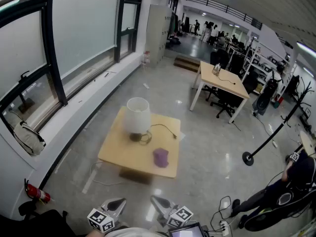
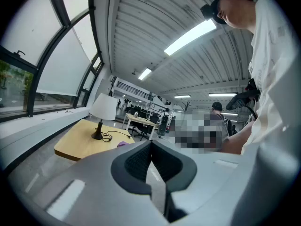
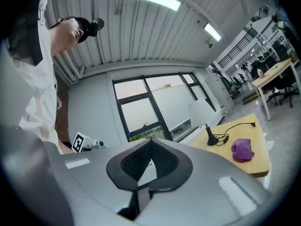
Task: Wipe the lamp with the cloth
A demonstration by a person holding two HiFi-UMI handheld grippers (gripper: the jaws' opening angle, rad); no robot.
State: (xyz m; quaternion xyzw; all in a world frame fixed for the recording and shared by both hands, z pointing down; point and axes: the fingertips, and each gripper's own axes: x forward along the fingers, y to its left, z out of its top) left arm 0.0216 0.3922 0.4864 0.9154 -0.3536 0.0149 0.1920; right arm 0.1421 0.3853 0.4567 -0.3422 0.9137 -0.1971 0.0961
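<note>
Low wooden table out on the grey floor, white-shaded lamp upright toward its far left; well short of it, left gripper and right gripper, both clenched on nothing; crumpled purple cloth near the table's front right edge, apart from the lamp; black cord beside the base.
</note>
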